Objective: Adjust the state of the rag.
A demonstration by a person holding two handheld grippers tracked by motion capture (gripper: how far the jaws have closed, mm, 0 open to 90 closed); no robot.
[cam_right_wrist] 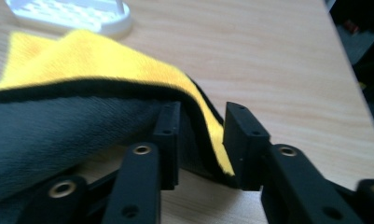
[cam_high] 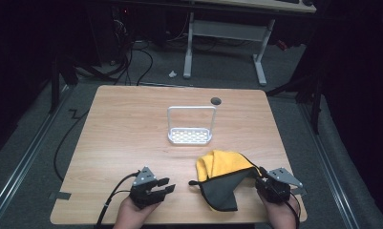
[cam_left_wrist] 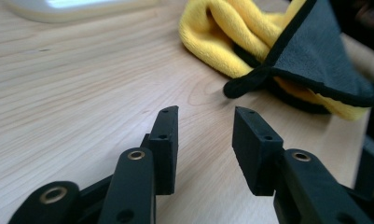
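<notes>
So the landmark here is the yellow and grey cloth (cam_high: 222, 179), lying bunched near the front edge of the desk (cam_high: 132, 129), a bit right of centre. Behind the cloth, further from the person, sits a white rack (cam_high: 190, 129) with a tall wire handle, well apart from it.

The right hand-held gripper (cam_high: 261, 183) comes in low from the bottom right, the hand (cam_high: 281, 212) wrapped round its back end and angled in toward the cloth's right side. In the right gripper view its jaws stand partly apart with the cloth's black-trimmed edge (cam_right_wrist: 208, 135) running between them; the left jaw is tucked under the grey layer and the yellow face sits in the gap. They're around the edge, but I can't tell if they're actually pinching it, the gap looks fairly loose.

The left hand-held gripper (cam_high: 166, 186) sits left of the cloth, near but not touching, held flat and low over the desk with the other hand (cam_high: 134, 212) underneath, pointing right toward the cloth's dark corner (cam_left_wrist: 243, 86). Its jaws are spread partway with nothing between them, just bare wood
</notes>
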